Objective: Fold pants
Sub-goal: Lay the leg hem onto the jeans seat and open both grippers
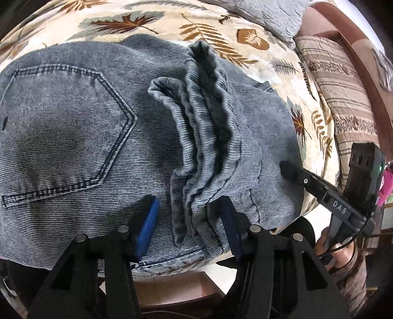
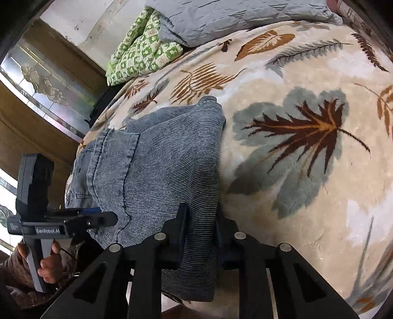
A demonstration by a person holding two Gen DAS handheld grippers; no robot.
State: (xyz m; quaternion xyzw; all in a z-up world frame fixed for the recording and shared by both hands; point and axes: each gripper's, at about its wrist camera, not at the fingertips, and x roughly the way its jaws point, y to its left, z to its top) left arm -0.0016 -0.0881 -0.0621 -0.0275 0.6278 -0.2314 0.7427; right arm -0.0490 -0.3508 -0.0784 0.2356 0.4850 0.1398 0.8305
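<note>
Grey-blue jeans (image 1: pixel 73 127) lie folded on a leaf-patterned bedspread (image 1: pixel 152 14), back pocket facing up. My left gripper (image 1: pixel 190 220) has its blue pads (image 1: pixel 148 223) spread around a bunched stack of leg hems (image 1: pixel 208 137) near the bed's front edge, with a wide gap between the jaws. My right gripper (image 2: pixel 200 235) is closed on the folded edge of the jeans (image 2: pixel 157 166), with cloth pinched between its fingers. It also shows in the left wrist view (image 1: pixel 289 170), its tip on the denim. The left gripper shows in the right wrist view (image 2: pixel 98 218).
A grey quilted pillow (image 2: pixel 233 17) and a green patterned blanket (image 2: pixel 140 49) lie at the head of the bed. A striped brown cushion (image 1: pixel 343 98) is at the bed's side. A wooden cabinet with glass (image 2: pixel 36 98) stands beyond the bed. Floor shows below the bed edge (image 1: pixel 172 289).
</note>
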